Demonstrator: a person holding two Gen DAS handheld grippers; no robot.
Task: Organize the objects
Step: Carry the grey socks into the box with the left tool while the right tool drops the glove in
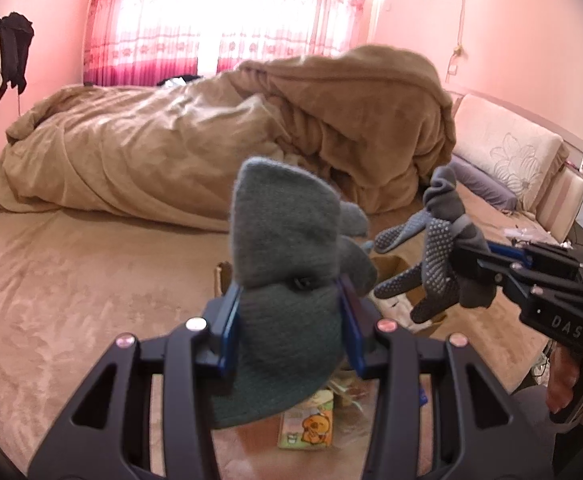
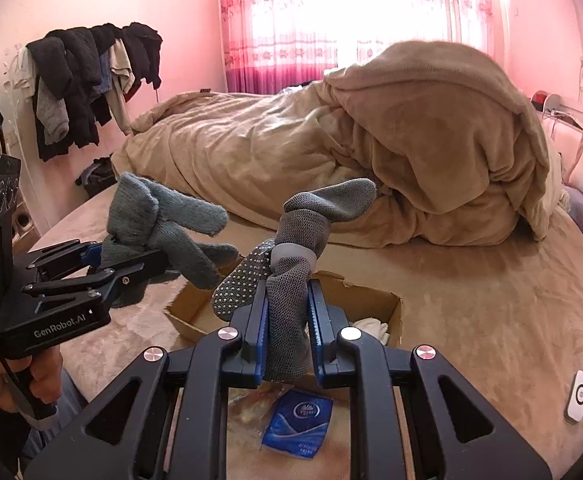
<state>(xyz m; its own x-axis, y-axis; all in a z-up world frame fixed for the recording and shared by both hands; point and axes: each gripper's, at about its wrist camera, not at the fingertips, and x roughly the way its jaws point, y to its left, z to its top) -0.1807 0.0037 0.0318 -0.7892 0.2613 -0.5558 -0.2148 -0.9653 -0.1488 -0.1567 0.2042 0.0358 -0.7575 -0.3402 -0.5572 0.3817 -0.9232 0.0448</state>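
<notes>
My left gripper [image 1: 291,320] is shut on a fuzzy grey-green knit glove [image 1: 283,240] and holds it up above the bed; it also shows in the right wrist view [image 2: 163,224] at the left. My right gripper [image 2: 287,320] is shut on a grey work glove with dotted grip palm [image 2: 291,240], held above an open cardboard box [image 2: 387,308]. In the left wrist view the dotted glove [image 1: 435,256] hangs from the right gripper [image 1: 467,256] at the right. Both gloves hang over the box.
A heaped tan blanket [image 2: 411,140] covers the far half of the bed [image 2: 471,300]. Clothes [image 2: 87,80] hang on a rack at the left wall. A blue packet [image 2: 299,424] and a cartoon packet [image 1: 307,428] lie below the grippers. A white device [image 2: 579,396] lies at the right.
</notes>
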